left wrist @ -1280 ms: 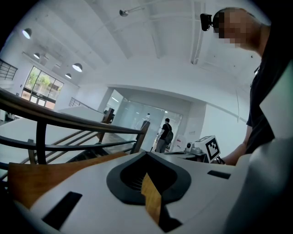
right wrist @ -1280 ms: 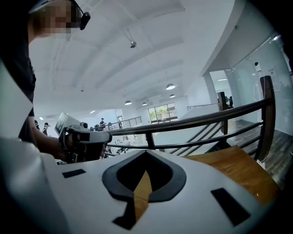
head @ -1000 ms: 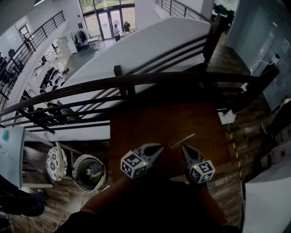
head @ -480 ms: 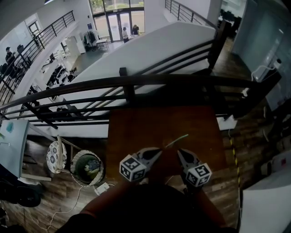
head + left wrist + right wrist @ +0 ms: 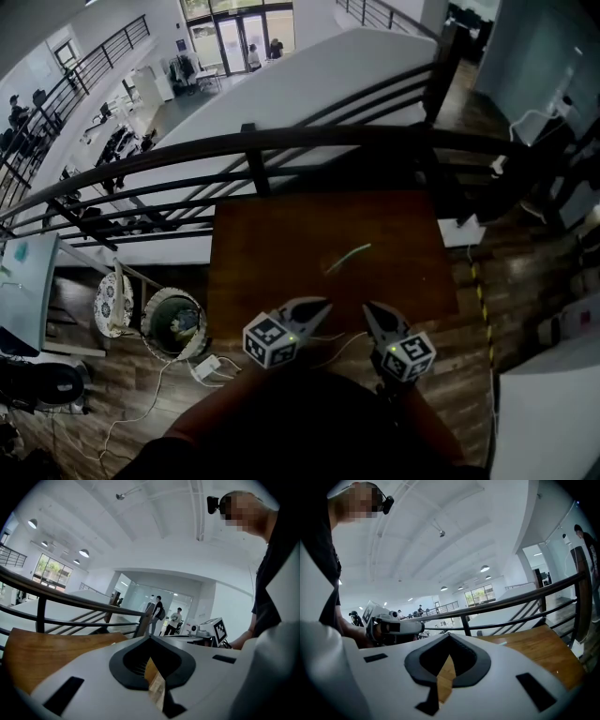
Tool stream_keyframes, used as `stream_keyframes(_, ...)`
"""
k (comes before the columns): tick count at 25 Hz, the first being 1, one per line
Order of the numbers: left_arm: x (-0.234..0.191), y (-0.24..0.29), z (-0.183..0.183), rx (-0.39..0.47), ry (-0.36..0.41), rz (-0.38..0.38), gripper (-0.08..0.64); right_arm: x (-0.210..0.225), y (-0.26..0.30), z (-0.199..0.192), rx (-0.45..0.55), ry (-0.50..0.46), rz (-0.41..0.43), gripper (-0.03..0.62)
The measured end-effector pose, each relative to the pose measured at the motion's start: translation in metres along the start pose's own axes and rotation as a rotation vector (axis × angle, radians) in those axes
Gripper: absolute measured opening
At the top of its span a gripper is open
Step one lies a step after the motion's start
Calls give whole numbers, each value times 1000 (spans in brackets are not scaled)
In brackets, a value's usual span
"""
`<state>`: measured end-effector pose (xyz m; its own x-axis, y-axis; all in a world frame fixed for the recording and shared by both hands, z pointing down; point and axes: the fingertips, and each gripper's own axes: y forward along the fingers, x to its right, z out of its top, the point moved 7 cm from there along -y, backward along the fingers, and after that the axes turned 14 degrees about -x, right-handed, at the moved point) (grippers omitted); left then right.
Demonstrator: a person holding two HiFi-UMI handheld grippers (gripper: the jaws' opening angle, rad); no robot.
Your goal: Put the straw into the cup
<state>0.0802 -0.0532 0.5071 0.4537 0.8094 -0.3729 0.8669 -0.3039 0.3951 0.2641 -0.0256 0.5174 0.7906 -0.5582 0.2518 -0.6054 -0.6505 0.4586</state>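
Observation:
A thin pale green straw [image 5: 349, 256] lies loose near the middle of the brown wooden table [image 5: 262, 272]. Both grippers hover at the table's near edge, short of the straw. My left gripper [image 5: 326, 303] points up and to the right, and its jaws meet at the tips with nothing held [image 5: 150, 638]. My right gripper [image 5: 367, 307] is shut and empty [image 5: 449, 634]. In the right gripper view the straw [image 5: 501, 643] shows as a pale sliver ahead on the wood. No cup appears in any view.
A dark metal railing [image 5: 281, 145] runs along the table's far edge, with a drop to a lower floor behind it. On the floor to the left are a round basket [image 5: 175, 323], a patterned disc [image 5: 108, 305] and a white cable [image 5: 202, 367]. A white box [image 5: 461, 231] sits at the right.
Both grippers have drawn back toward the table's near edge. The straw, which lay just between their tips, now lies well ahead of them.

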Motion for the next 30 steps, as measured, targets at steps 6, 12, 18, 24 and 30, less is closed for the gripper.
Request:
stream_keyframes(6,56,6,-18,-22,-6,27,11,-9,-51,-13,4,23,41,11)
stream_keyframes(12,106,-9,-44,-17,-4,76,11,-29,-83,-40,17,-2,96,11)
stream_keyframes(18,142,-24,-56,6,7,127,11,-46,-114,-52,32,-44,127,11)
stream_keyframes(24,165,-36,-59,48,16,156,11,-61,-132,-59,39,-68,163,11)
stream_keyframes(30,185,-46,-68,52,7,152,11,-75,-143,-62,43,-76,167,11)
